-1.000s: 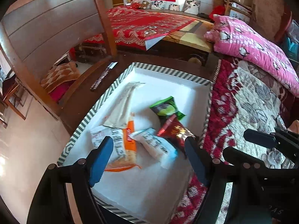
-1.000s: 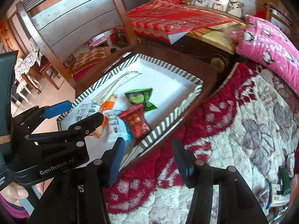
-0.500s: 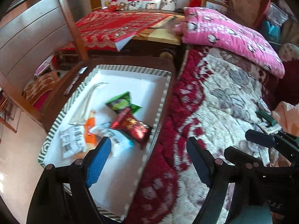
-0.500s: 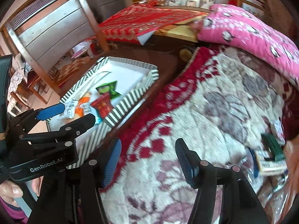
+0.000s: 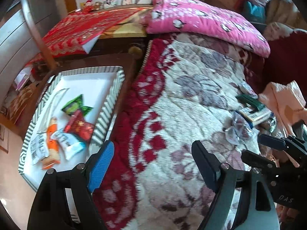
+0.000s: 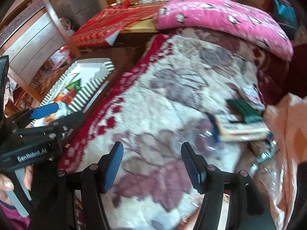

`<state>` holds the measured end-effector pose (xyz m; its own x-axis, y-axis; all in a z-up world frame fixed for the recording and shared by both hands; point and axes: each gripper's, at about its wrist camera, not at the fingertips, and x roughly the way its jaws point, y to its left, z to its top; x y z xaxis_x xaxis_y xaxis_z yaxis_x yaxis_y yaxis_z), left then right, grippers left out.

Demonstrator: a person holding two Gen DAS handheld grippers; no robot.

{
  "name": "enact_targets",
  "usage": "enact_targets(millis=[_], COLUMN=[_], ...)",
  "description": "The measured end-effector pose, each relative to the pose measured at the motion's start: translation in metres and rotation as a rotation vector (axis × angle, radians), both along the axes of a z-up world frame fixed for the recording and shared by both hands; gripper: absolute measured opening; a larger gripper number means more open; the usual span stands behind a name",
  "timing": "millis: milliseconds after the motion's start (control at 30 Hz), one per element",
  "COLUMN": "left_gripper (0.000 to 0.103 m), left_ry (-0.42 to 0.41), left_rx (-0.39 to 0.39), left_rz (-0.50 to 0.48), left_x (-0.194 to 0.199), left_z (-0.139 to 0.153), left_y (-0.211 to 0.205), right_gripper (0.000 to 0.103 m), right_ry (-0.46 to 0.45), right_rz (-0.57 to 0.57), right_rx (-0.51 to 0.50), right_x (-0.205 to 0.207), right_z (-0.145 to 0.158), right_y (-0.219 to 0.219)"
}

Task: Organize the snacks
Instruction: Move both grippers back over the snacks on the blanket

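Left wrist view: we've swung off striped tray (image 5: 107,103) with its sorted packets (image 5: 73,126) toward loose snacks (image 5: 251,111) on blanket (image 5: 182,99). Left gripper (image 5: 151,161) spread, empty; right gripper (image 6: 151,161) empty, jaws just opening. Next pick ahead.

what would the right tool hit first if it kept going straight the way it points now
Most likely the blanket itself: the right tool stands open and empty, angled down at its bare flowered surface. The pile of snacks lies off to its right, outside that line, though blur makes depth uncertain.
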<state>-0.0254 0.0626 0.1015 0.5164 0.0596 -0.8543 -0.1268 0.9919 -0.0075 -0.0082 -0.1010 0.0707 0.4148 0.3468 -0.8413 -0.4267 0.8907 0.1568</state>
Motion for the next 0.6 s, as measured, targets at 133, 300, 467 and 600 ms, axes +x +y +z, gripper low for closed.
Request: enact_targets(millis=[133, 300, 467, 600], left_gripper=[0.082, 0.082, 0.082, 0.083], left_ry=[0.025, 0.053, 0.069, 0.088], left_rx=[-0.009, -0.013, -0.083, -0.095], left_rz=[-0.043, -0.101, -0.187, -0.300], left_x=[0.007, 0.017, 0.030, 0.042], left_z=[-0.008, -0.018, -0.026, -0.036], left_y=[-0.018, -0.042, -0.065, -0.096], right_gripper=[0.067, 0.067, 0.068, 0.069], right_ry=[0.024, 0.048, 0.061, 0.072], right_rz=[-0.049, -0.103, -0.131, -0.146], right_rx=[-0.015, -0.004, -0.010, -0.007], right_x=[-0.002, -0.002, 0.001, 0.003], right_z=[-0.009, -0.020, -0.023, -0.029], right_y=[-0.032, -0.063, -0.077, -0.085])
